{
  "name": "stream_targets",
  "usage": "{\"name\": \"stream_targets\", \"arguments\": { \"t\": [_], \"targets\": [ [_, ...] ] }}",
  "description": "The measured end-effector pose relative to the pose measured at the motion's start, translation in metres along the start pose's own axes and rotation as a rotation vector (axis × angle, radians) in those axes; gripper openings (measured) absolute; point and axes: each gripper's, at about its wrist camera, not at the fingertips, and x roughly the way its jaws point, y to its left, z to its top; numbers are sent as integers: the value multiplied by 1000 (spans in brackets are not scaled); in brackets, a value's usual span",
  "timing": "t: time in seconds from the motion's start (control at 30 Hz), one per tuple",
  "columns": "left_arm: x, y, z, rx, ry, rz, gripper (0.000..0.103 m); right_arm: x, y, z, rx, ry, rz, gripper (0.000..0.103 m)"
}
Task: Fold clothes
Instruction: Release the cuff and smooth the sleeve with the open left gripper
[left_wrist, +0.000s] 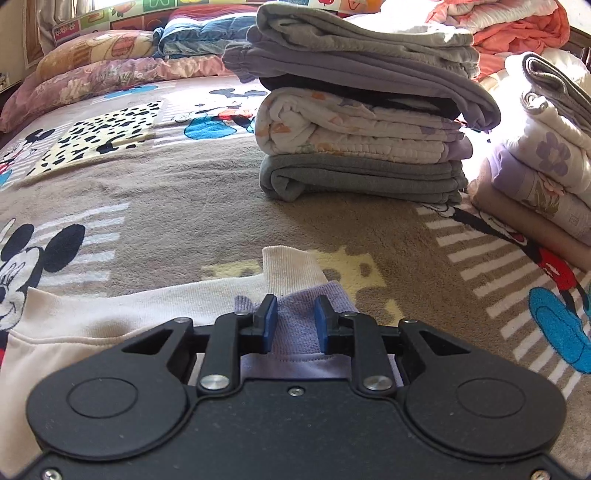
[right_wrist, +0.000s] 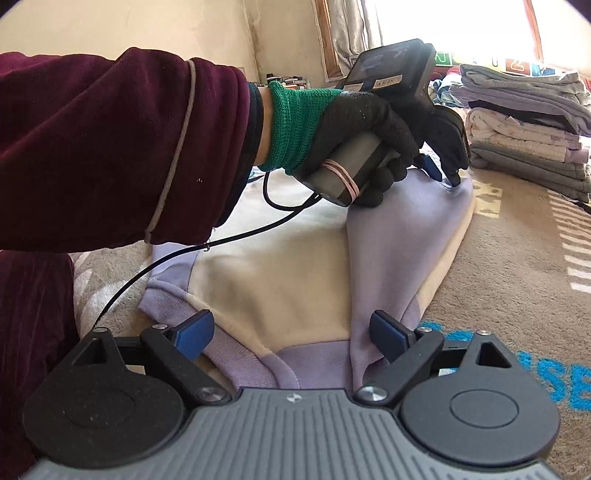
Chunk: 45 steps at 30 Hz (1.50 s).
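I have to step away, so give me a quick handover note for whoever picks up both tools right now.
Left tool: open, tips down on the lilac cuff of the sweatshirt, nothing pinched yet.
Right tool: open wide, hovering over the lilac hem end of the same sweatshirt.
The cream and lilac sweatshirt lies on the cartoon blanket, one lilac sleeve already laid across the body.
Done: a tall folded stack and a second pile sit beyond it.
Left: probably finish folding this sweatshirt, then add it to a stack.
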Motion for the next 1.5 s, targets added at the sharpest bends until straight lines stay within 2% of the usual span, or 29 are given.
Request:
{"name": "stream_targets", "arguments": {
  "t": [0.13,0.27,0.33,0.4,0.5,0.7,1.17,1.37,1.47,1.5],
  "targets": [
    [-20,-13,-6,73,-33,-37,20,-3,-1,-2,19,-5,11,91],
    [6,-34,-17,197,44,37,20,-1,-4,0,37,-9,18,91],
    [11,-33,-17,190,49,40,20,0,-3,0,31,-7,18,91],
    [4,-29,-12,167,50,39,20,1,-2,0,27,-5,19,91],
    [-24,-23,-14,149,-7,37,20,0,-2,1,22,-3,18,91],
    [-91,-9,-47,65,-84,6,20,-6,3,2,12,-8,20,91],
    [-90,-5,-68,-13,-76,-10,20,-16,9,-6,-6,-5,-8,91],
    [-43,13,-27,-132,-6,-28,20,-19,16,-13,-30,12,-19,91],
    [-13,22,-21,-186,93,-26,20,-18,14,-13,-32,12,-18,91],
    [-13,26,-23,-216,93,-40,20,-19,13,-14,-29,12,-17,91]
  ]
}}
